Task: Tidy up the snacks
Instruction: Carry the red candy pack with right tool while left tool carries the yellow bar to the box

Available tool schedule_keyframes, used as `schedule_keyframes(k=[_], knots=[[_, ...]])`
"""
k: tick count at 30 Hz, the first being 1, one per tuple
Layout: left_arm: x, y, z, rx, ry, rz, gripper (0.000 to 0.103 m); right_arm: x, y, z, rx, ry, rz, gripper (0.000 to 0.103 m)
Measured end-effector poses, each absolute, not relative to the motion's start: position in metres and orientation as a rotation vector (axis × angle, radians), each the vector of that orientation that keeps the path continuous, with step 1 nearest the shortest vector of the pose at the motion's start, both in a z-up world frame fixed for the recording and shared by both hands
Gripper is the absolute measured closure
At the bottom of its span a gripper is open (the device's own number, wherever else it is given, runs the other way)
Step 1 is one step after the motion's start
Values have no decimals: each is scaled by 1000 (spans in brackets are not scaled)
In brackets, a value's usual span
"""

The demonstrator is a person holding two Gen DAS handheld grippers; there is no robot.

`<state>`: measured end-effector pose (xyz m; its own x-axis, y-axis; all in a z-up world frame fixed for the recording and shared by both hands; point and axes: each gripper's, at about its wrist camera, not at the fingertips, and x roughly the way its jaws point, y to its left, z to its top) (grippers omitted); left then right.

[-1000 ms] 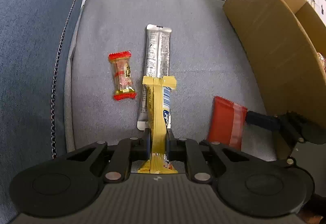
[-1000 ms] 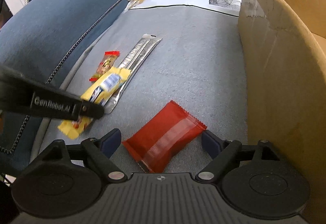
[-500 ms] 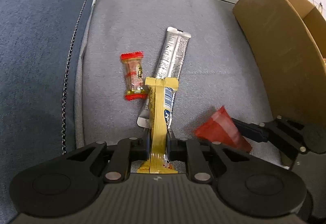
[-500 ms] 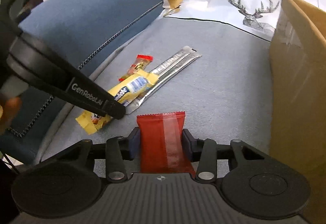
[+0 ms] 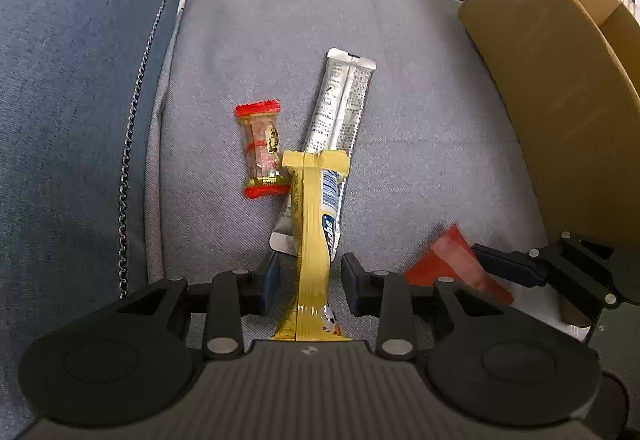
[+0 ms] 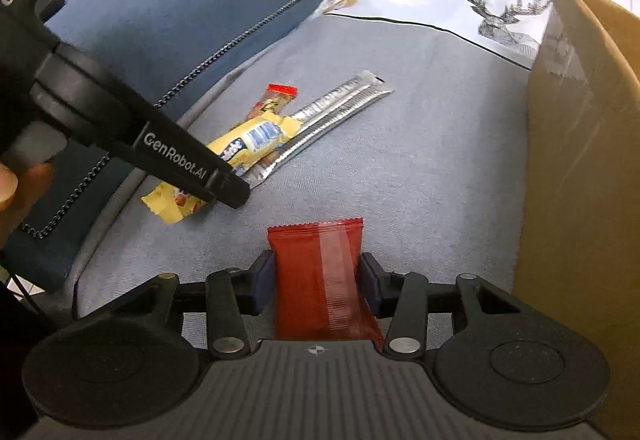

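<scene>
Two changes within the last second. Loosened the left tool (image 5: 308,280) from the yellow snack bar (image 5: 312,240): jaws opening, both pads now clear of the wrapper, with the bar on its edge between them on the grey sofa cushion (image 5: 420,160), far end lying over the silver stick sachet (image 5: 340,112). Clamped the right tool (image 6: 318,280) onto the red packet (image 6: 320,272), earlier flat on the cushion and now pinched by its long sides and tipped up at the lower right of the left view; jaws easing slightly open at this moment, pads seemingly pressing the film yet. Probably means the red packet goes next into the cardboard box (image 5: 540,80) at the right edge, while the yellow bar waits for a fresh grip or stays put. Glossy crinkly foil on the red packet, with a serrated end seal; thin, flat and slippery-looking yellow wrapper with a centre seam; long, narrow, matte metallic sachet; a small clear candy with red crimped ends (image 5: 262,148) just left of the bar. Woven, soft cushion fabric; stiff, plain corrugated box wall.
</scene>
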<state>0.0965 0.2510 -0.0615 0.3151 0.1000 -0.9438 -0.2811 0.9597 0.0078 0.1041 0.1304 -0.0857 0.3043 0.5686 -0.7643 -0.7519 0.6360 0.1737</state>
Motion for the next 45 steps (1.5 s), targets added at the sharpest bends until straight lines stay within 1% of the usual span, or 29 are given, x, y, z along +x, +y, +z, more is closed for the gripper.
schedule_keyframes(k=[1, 2, 3, 4, 5, 8, 11, 16, 24, 33, 40, 45], knots=[[97, 251, -62, -168, 1229, 249, 66, 105, 130, -85, -233, 913, 886, 53], [97, 250, -63, -166, 1232, 244, 69, 105, 130, -85, -241, 918, 887, 52], [98, 250, -64, -164, 1234, 240, 79, 103, 131, -85, -257, 918, 886, 52], [98, 249, -65, -162, 1235, 236, 87, 101, 132, -85, -278, 914, 886, 52], [98, 249, -65, -162, 1234, 232, 88, 99, 134, -86, -307, 905, 889, 52], [97, 246, -61, -163, 1211, 227, 89, 93, 136, -85, -354, 879, 884, 59], [95, 244, -54, -170, 1175, 232, 89, 93, 132, -80, -330, 880, 877, 61], [87, 238, -31, -178, 1062, 255, 89, 88, 120, -55, -263, 806, 870, 61], [70, 238, 5, -231, 901, 333, 89, 61, 90, -17, -193, 623, 840, 61], [66, 217, 34, -244, 756, 341, 89, 56, 28, 28, -66, 458, 834, 61], [76, 194, 44, -238, 671, 299, 89, 83, -30, 68, 37, 384, 773, 61], [86, 176, 50, -217, 633, 275, 89, 118, -73, 92, 16, 305, 694, 61]])
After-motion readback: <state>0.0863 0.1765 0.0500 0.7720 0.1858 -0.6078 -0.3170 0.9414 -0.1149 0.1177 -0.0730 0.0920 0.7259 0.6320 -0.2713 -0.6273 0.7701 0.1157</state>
